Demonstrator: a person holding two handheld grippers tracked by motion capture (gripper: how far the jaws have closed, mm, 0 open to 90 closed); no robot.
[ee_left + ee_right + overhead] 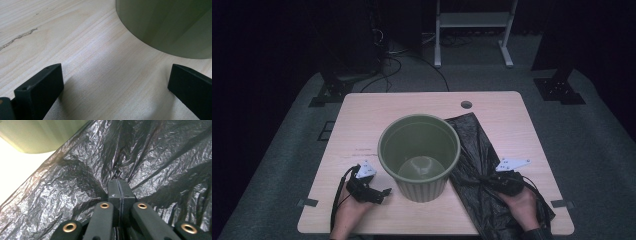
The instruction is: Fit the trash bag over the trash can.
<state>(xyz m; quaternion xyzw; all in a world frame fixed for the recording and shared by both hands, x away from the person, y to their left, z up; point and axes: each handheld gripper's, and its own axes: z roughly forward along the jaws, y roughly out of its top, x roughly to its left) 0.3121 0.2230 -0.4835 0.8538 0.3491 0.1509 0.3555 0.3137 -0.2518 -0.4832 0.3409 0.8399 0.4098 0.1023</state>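
An empty olive-green bin (419, 156) stands upright in the middle of the wooden table (362, 120). A black plastic bag (474, 165) lies flat to its right, reaching past the front edge. My right gripper (492, 181) is shut on a pinched fold of the black bag (75, 182); the fold gathers at its jaws (119, 185). My left gripper (383, 193) rests on the table left of the bin's base, open with nothing between its fingers (40, 87). The bin's wall (170, 25) is just ahead of it.
A round cable hole (466, 104) sits near the table's far edge. Bare wood lies left of the bin and behind it. Beyond the table are a white frame (472, 30), black stands (332, 90) and cables on grey carpet.
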